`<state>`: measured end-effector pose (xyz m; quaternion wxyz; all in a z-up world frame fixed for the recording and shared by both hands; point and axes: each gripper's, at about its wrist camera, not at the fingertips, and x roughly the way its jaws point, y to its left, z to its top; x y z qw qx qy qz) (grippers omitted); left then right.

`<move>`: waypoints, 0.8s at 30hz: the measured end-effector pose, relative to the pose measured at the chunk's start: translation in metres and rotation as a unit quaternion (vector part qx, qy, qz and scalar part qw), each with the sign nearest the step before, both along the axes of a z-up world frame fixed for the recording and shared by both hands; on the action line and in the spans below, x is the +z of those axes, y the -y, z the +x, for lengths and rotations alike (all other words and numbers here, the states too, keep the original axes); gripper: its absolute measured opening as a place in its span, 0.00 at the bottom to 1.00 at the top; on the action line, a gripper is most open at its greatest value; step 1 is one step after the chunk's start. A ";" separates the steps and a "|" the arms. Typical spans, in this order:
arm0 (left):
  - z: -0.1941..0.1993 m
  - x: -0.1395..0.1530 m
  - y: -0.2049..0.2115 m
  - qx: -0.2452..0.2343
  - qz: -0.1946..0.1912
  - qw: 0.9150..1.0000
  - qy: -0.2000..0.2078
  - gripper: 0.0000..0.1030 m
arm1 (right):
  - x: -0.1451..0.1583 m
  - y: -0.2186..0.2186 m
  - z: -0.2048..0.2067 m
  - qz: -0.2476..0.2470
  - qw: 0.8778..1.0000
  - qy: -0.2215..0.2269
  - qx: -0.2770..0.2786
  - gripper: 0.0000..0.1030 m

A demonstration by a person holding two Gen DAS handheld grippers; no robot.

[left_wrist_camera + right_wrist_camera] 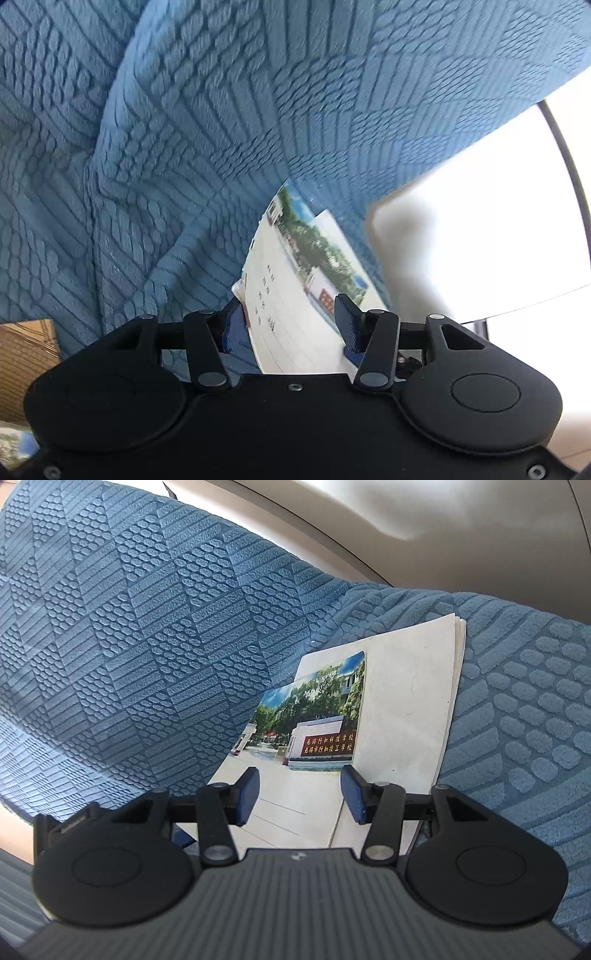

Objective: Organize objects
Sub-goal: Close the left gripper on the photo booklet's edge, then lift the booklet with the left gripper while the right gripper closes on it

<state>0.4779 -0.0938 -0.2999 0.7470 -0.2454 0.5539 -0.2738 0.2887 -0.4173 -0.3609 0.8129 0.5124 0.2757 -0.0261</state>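
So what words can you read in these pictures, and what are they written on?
Red wall sign in the booklet cover photo, right wrist view: two rows of gold Chinese characters, too small to read for sure.
Booklet cover, left wrist view: a few printed characters beside ruled lines, too blurred to read.
Blue textured cloth and both grippers: no words.

— How do we hold our left gripper (291, 325)?

— Tilted downward, its blue-padded fingers (233, 326) partly apart, a gap between them. Whether the pads press on anything, we cannot tell.

— And our right gripper (300, 795)?

— We point it down more gently. Its fingers (246, 795) stand partly apart too, both pads plainly free, nothing pinched between them.

— Do we see our hands or sleeves?

— Only the black gripper bodies and linkages show.
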 end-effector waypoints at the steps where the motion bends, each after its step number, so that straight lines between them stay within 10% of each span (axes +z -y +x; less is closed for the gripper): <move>1: 0.000 -0.003 0.003 0.001 0.004 1.000 -0.003 0.39 | 0.000 0.000 0.000 0.001 1.000 0.000 0.000 0.49; 5: -0.001 -0.014 0.014 0.019 0.035 0.999 -0.021 0.07 | 0.002 0.002 -0.003 0.010 1.000 -0.001 -0.003 0.49; 8: -0.004 -0.013 0.014 0.043 0.030 0.998 -0.026 0.02 | 0.002 0.005 -0.004 0.030 0.999 -0.013 -0.009 0.51; 15: -0.017 0.017 0.010 0.067 -0.007 0.998 -0.011 0.00 | 0.008 0.011 -0.026 0.113 0.993 0.018 -0.016 0.57; 24: -0.021 0.036 0.030 0.074 -0.031 0.997 -0.005 0.00 | 0.005 -0.017 -0.043 0.275 0.957 0.087 0.025 0.82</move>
